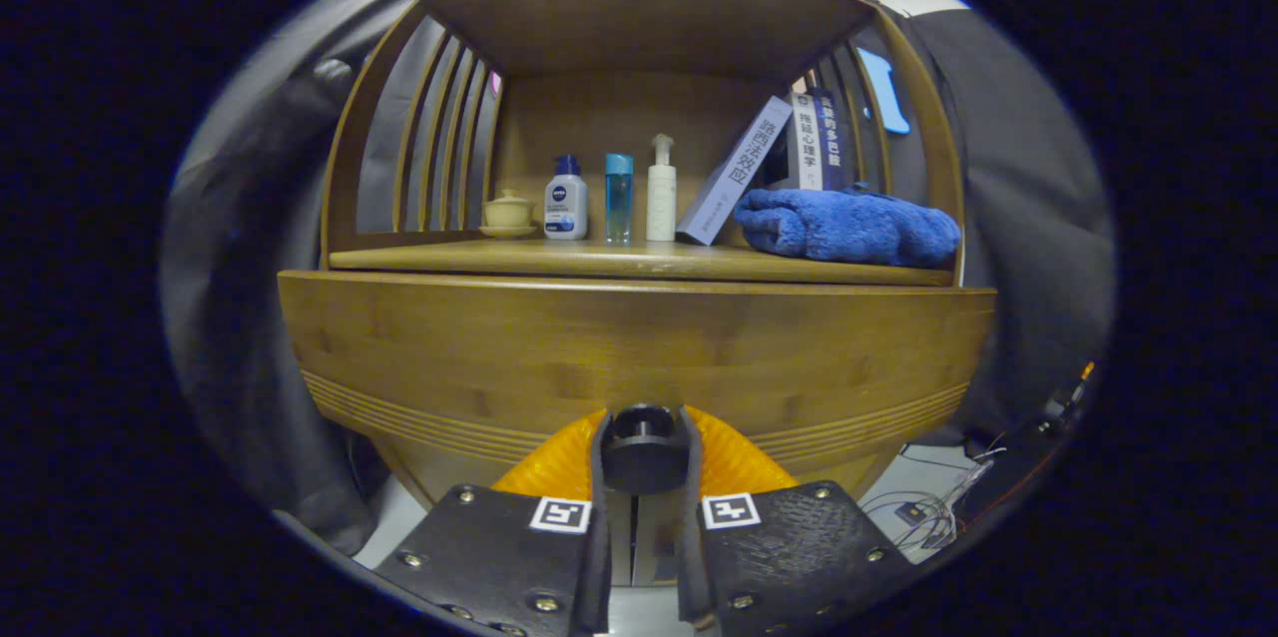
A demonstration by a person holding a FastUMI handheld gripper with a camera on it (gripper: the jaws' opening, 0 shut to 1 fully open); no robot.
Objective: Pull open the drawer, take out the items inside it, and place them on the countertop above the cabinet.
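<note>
The gripper point(643, 457) is clamping both fingers on the dark round knob point(642, 424) of the wooden drawer point(639, 347), whose long front is running crosswise, facing the camera, below the countertop point(559, 261). A bottle point(565, 201) there is perhaps showing a Nivea logo.

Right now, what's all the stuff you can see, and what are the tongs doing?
cabinet: 1, brown wood, ahead of the tongs
countertop: 1, brown, above the drawer front
lidded cup: 1, cream, left on the countertop
bottles: 3, white, clear blue, white pump, beside the cup
books: 3, leaning behind the towel
towel: 1, blue, right on the countertop
knob: 1, black, between the tongs
tongs: 1, shut on the knob
</note>
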